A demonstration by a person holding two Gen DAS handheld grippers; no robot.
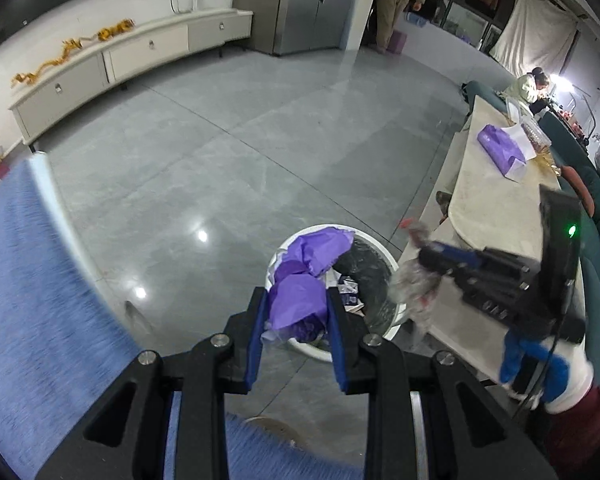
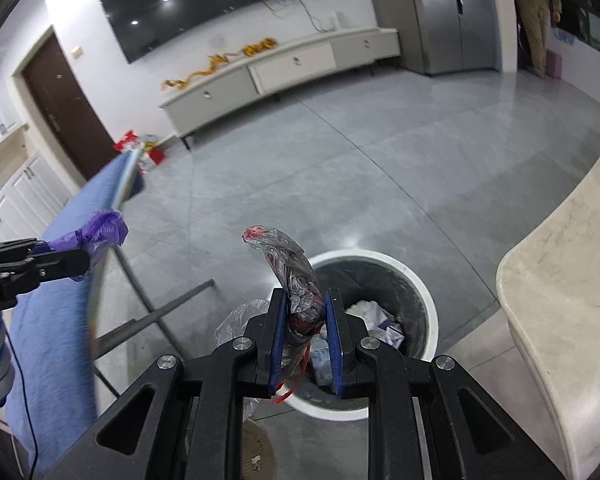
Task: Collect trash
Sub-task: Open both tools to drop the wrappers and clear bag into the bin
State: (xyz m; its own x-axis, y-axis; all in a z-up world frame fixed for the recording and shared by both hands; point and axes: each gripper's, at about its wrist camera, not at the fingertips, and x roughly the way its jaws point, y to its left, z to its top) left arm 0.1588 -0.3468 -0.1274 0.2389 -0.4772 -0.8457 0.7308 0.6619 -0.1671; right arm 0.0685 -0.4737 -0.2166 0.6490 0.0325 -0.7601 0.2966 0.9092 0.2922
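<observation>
At the far left a blue fabric-covered board slants across the grey tiled floor. Just right of it, the left gripper has its blue-padded fingers clamped on a crumpled purple plastic wrapper, held above the near rim of a round white trash bin with a dark liner, which stands on the floor and holds white paper scraps and another purple wrapper. Right of that, the right gripper is closed on a twisted clear plastic bag with red print, also over the bin's near edge. At the far right, a pale stone-topped table carries a purple tissue pack.
</observation>
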